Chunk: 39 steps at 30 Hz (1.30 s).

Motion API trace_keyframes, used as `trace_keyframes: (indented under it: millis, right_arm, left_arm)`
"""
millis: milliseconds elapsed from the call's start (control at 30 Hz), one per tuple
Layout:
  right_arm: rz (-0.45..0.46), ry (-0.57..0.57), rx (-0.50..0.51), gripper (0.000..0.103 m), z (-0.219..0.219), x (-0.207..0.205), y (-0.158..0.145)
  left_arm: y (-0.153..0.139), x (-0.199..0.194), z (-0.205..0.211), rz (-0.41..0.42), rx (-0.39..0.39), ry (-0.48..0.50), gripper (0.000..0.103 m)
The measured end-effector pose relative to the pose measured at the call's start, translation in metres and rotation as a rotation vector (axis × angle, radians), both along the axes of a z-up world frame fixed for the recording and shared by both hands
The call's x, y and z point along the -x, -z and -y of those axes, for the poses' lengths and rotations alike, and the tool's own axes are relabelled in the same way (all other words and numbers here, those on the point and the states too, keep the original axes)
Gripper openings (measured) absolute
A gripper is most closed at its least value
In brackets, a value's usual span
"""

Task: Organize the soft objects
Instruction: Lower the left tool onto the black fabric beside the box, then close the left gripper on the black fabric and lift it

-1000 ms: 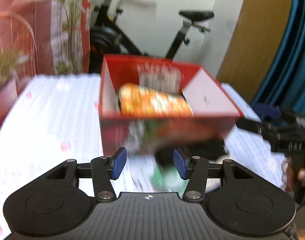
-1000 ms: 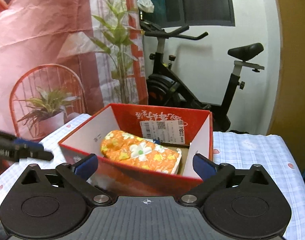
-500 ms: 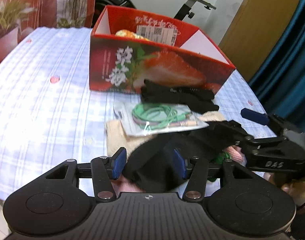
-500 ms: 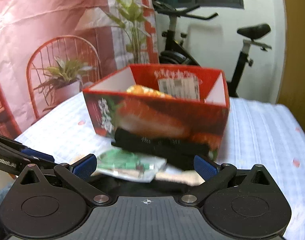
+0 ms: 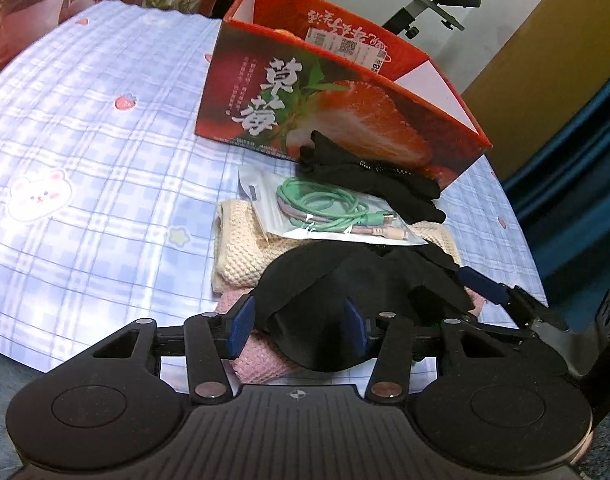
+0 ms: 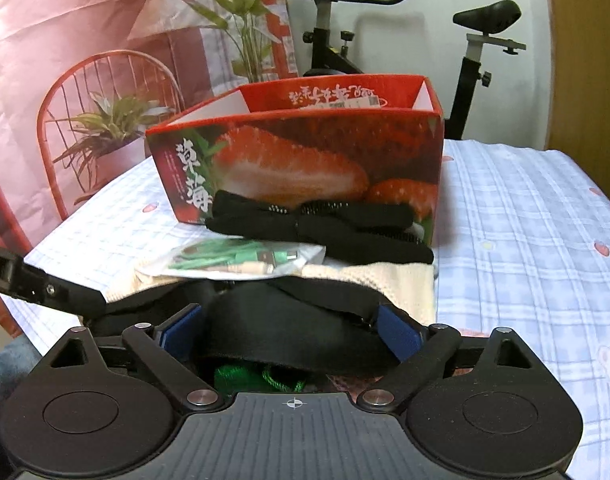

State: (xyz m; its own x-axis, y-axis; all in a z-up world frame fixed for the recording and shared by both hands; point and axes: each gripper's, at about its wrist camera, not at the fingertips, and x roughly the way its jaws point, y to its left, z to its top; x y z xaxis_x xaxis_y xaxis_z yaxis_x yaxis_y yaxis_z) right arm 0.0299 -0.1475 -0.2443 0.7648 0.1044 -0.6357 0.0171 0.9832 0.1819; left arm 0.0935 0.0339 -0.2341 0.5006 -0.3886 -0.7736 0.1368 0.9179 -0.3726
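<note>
Both claws are sitting low over a pile of soft stuff at the near edge of the counter (image 5: 85,152), which is wearing a blue plaid cloth w/ bunny and strawberry prints.

Left claw (image 5: 297,324) is parted to a medium gap, w/ a black fabric piece (image 5: 345,280) bulging btwn its blue pads; can't tell whether the pads are actually pressing it. Right claw (image 6: 291,332) is spread wider, straddling the same black fabric piece (image 6: 289,324), pads at its two ends; again can't tell if it's gripping.

Under the black piece a pink knit cloth (image 5: 261,360) is lying, and something green (image 6: 261,376) is peeking out below in the right wrist view. Behind, a cream knit cloth (image 5: 241,248) is carrying a clear bag of green and pink cables (image 5: 325,208). Black gloves (image 5: 369,176) are resting just past the bag, touching the front wall of the red strawberry box (image 5: 337,104). An orange item is barely showing inside the box.

Exercise bike (image 6: 477,40) and potted plant (image 6: 105,128) are standing beyond the counter.
</note>
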Motion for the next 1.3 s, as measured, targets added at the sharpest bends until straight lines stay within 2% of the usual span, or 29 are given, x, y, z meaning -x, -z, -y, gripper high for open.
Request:
trace_keyframes:
  millis: [233,333,500,600,633,700,767,900,1033,1100,1200,1300]
  right_arm:
    - [-0.002,0.012,-0.049,0.092,0.007,0.0,0.007]
    - [-0.001,0.014,-0.052,0.092,0.007,0.0,0.008]
    - [0.0,0.017,-0.064,0.092,0.007,-0.001,0.009]
    - [0.0,0.02,-0.065,0.092,0.007,-0.001,0.011]
    - [0.002,0.022,-0.065,0.092,0.007,0.0,0.011]
    - [0.007,0.025,-0.072,0.092,0.007,0.001,0.011]
    - [0.014,0.032,-0.081,0.092,0.009,0.003,0.01]
    - [0.048,0.045,-0.089,0.094,0.011,0.007,0.007]
    - [0.067,0.099,-0.111,0.094,0.02,0.009,0.005]
    - [0.061,0.134,-0.157,0.094,0.029,0.009,0.007]
    - [0.047,0.159,-0.224,0.084,0.038,0.01,0.012]
    - [0.058,0.153,-0.211,0.076,0.036,0.01,0.011]
  left_arm:
    - [0.023,-0.014,0.0,-0.067,0.034,-0.022,0.051]
    - [0.025,-0.018,0.002,-0.05,0.003,-0.02,0.051]
    - [0.035,-0.019,0.001,-0.082,0.029,-0.02,0.051]
    - [0.034,-0.016,0.003,-0.06,0.028,-0.016,0.05]
    - [0.033,-0.015,0.004,-0.048,0.03,-0.013,0.045]
    - [0.027,-0.01,0.008,0.003,-0.028,-0.009,0.023]
    - [0.02,-0.004,0.009,0.064,-0.063,0.002,0.015]
    - [0.014,0.002,0.01,0.131,-0.092,-0.005,0.014]
    - [0.015,0.002,0.008,0.141,-0.108,-0.024,0.014]
    - [0.017,0.001,0.005,0.13,-0.105,-0.033,0.014]
    - [0.023,0.0,0.001,0.101,-0.081,-0.041,0.014]
    - [0.022,0.0,0.002,0.104,-0.085,-0.036,0.014]
